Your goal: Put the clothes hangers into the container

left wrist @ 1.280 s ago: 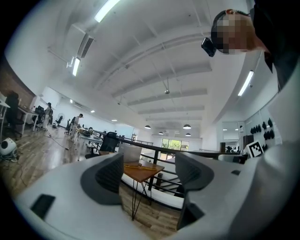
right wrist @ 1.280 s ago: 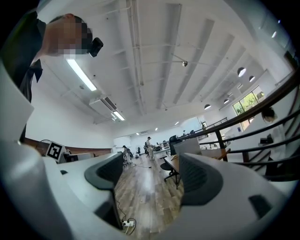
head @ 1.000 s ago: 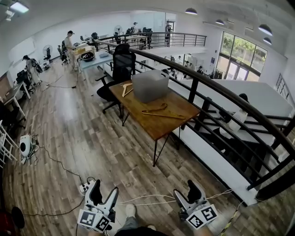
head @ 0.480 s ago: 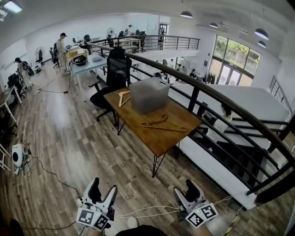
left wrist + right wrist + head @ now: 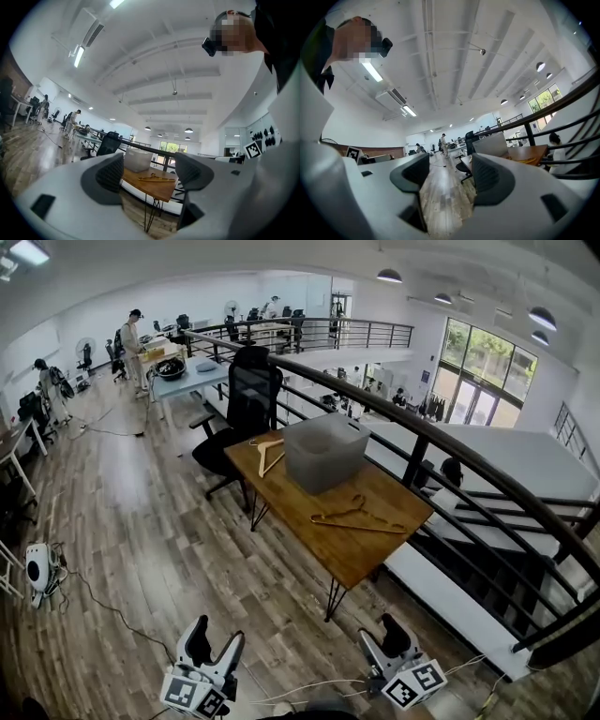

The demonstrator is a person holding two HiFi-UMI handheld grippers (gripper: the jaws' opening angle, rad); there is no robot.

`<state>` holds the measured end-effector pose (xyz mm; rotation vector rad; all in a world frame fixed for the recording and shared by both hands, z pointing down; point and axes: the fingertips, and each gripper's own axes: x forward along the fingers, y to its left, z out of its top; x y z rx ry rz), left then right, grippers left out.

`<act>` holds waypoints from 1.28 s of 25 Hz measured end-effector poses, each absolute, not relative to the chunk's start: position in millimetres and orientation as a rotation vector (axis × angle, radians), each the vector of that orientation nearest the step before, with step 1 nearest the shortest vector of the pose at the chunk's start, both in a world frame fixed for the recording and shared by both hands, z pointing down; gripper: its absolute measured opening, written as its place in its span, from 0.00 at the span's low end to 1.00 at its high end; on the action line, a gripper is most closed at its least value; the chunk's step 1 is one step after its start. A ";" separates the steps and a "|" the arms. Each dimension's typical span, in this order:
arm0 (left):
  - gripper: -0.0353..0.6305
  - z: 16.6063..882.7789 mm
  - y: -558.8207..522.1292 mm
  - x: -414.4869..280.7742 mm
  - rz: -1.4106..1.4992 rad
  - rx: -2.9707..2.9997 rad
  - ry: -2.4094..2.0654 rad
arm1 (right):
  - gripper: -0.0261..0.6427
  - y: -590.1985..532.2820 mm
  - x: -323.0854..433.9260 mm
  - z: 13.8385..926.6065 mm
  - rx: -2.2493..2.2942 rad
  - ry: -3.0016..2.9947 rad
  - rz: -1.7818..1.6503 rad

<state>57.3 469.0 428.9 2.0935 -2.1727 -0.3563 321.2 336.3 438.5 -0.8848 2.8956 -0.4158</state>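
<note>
A grey plastic container stands on a wooden table beside a black railing. One wooden hanger lies to the container's left. Another hanger lies on the table in front of it. My left gripper and right gripper hang low over the floor, well short of the table. In the left gripper view the left gripper is open and empty, and the hanger and container show far off between its jaws. The right gripper is open; its jaws have just been closing with nothing between them.
A black office chair stands at the table's far end. The railing runs along the table's right side above a drop. Cables trail across the wooden floor at left. People work at desks far behind.
The table and container have grown larger and nearer in the head view as I move towards them. Both grippers stay low in the frame, empty.
</note>
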 end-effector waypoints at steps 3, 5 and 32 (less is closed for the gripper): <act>0.55 430.2 450.3 51.6 -0.344 2.105 -2.169 | 0.45 316.6 310.7 442.1 -0.876 2.906 -0.422; 0.55 430.3 437.0 47.0 -0.338 2.097 -2.169 | 0.45 300.5 302.3 441.3 -0.865 2.920 -0.415; 0.55 419.0 208.3 24.1 -0.302 1.993 -2.276 | 0.40 35.8 254.3 448.9 -0.692 2.999 -0.457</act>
